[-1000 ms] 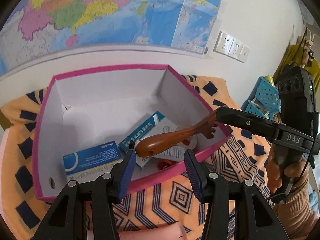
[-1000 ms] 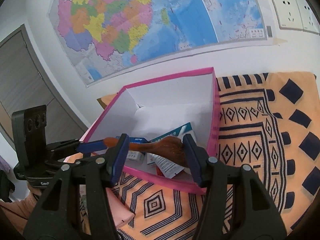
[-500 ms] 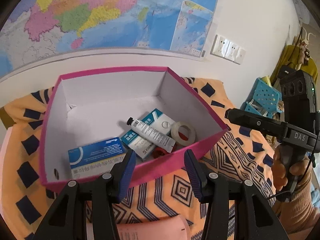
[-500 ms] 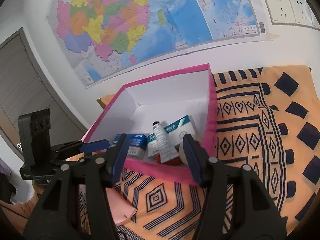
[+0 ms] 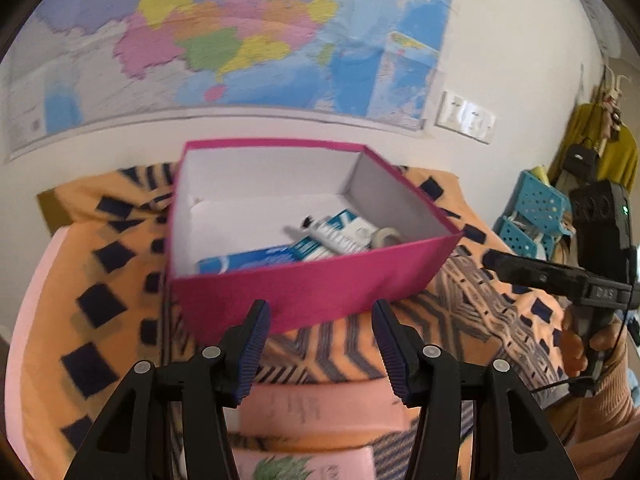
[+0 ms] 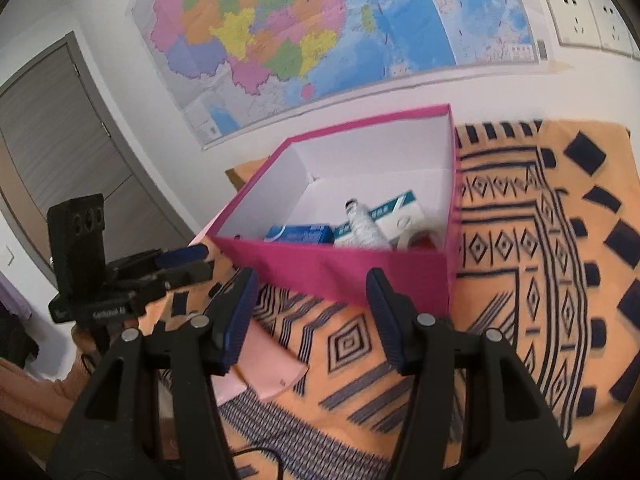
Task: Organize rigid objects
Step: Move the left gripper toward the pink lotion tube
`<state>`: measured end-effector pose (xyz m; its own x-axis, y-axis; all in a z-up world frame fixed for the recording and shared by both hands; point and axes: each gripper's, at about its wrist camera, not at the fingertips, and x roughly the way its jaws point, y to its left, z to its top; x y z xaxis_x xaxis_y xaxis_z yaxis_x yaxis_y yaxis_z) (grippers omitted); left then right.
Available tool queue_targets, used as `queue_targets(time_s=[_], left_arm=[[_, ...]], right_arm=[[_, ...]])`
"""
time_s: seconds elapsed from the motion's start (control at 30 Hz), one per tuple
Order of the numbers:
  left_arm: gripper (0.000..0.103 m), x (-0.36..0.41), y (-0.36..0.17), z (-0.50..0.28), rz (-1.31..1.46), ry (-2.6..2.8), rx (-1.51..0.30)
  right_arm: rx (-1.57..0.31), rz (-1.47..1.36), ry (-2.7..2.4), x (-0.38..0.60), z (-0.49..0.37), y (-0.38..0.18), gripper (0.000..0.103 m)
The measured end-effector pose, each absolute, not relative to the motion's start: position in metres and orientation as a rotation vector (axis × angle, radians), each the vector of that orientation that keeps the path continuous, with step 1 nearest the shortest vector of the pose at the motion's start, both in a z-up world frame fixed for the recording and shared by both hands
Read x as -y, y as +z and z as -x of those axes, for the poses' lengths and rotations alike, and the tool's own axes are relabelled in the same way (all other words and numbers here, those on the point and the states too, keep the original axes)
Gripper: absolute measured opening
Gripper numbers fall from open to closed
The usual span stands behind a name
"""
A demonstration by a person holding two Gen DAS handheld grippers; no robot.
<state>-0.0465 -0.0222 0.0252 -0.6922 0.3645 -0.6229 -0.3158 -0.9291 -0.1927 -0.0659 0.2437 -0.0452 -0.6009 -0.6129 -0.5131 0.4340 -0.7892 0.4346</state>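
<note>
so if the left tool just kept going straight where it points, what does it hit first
Most likely the near outer wall of the pink cardboard box, straight ahead of the empty, opening left tool; depth is uncertain.

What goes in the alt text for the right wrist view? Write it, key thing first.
An open pink box sits on an orange patterned cloth, holding a blue carton, a white tube and a tape roll. The empty right gripper frames it below, the left gripper is at left, and a map hangs behind.

Wall map [image 6: 320, 32], sockets [image 6: 588, 16], door [image 6: 52, 140]
</note>
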Motion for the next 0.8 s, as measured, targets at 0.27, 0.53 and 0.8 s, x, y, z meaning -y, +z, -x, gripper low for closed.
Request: queue_targets(time_s=[0.27,0.53,0.8], left_arm=[[0.054,0.046,0.000,0.038,1.067,2.628,0.148],[0.054,0.055,-0.012,0.028,1.115,2.633,0.188],[0.054,0.056,-0.013,0.025,1.111,2.635,0.200]], right_arm=[[0.372,-0.981,-2.322,-0.241,0.052,-0.070,0.058],[0.394,-1.054,-2.265,-0.227,0.045,-0.093,0.058],[0.388,-1.100,-2.209,-0.208,0.048,-0.104,0.058]])
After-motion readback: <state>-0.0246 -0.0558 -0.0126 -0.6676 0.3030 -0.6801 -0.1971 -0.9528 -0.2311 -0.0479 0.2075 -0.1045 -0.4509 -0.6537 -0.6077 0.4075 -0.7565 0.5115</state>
